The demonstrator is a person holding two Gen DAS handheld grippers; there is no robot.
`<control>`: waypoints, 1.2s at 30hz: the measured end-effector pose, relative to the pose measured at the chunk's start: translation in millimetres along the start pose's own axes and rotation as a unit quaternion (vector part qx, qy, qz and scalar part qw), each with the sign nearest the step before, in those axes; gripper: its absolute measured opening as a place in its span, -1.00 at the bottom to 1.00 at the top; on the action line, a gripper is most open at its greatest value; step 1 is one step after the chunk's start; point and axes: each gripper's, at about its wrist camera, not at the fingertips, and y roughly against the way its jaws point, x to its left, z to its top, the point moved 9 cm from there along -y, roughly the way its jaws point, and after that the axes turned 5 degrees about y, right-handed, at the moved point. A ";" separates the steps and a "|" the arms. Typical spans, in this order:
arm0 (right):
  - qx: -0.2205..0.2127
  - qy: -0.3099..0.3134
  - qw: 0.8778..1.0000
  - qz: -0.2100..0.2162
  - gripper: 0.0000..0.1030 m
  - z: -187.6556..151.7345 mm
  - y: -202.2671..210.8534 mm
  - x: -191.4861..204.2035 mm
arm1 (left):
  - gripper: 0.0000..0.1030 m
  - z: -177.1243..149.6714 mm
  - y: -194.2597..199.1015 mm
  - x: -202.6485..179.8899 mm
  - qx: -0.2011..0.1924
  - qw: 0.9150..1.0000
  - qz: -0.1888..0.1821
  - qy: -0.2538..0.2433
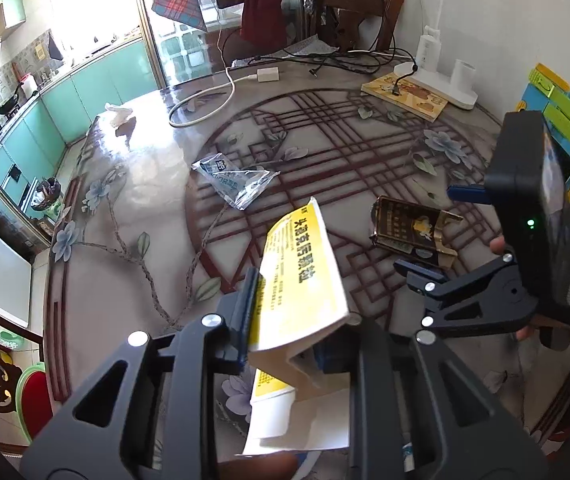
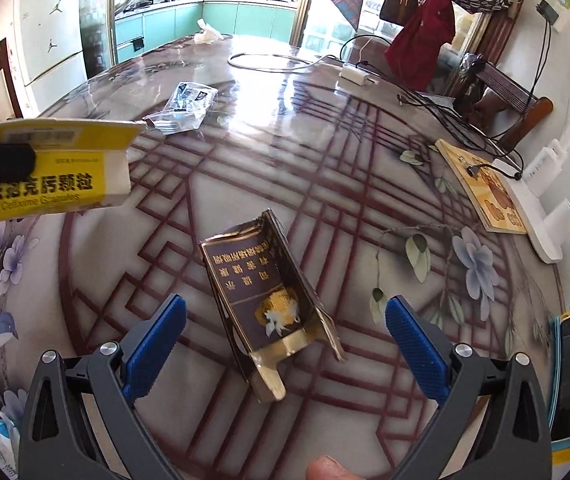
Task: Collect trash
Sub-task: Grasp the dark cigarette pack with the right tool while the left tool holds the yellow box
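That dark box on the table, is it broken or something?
Yes. The dark cigarette pack lying on the table is torn open and crumpled, with its gold edges bent. It sits between the open right gripper's fingers, not yet gripped.

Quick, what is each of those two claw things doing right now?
Left gripper: closed on the yellow and white medicine box.
Right gripper: open, holding nothing, the crushed cigarette pack lying between its fingers.

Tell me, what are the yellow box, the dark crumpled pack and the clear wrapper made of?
Yellow box: thin matte cardboard, with creased flaps and white inside. Dark pack: glossy printed card with gold foil trim, torn open. Clear wrapper: probably shiny plastic film, crinkled and see-through.
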 end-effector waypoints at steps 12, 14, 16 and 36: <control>0.004 -0.018 0.999 0.034 -0.16 5.7 1.1 12.0 | -0.56 6.0 31.7 9.7 -0.029 1.000 0.000 0.007; 0.005 -0.019 0.999 0.027 -0.23 4.6 5.0 13.6 | -0.56 6.1 36.7 13.1 -0.032 0.999 0.002 0.009; 0.004 -0.017 1.000 0.021 -0.24 4.5 9.6 15.8 | -0.56 4.9 42.4 17.1 -0.035 0.999 0.007 0.009; -0.112 0.059 0.991 0.036 -0.25 67.9 149.2 120.3 | -0.55 -27.7 142.9 140.6 -0.086 0.987 0.094 0.100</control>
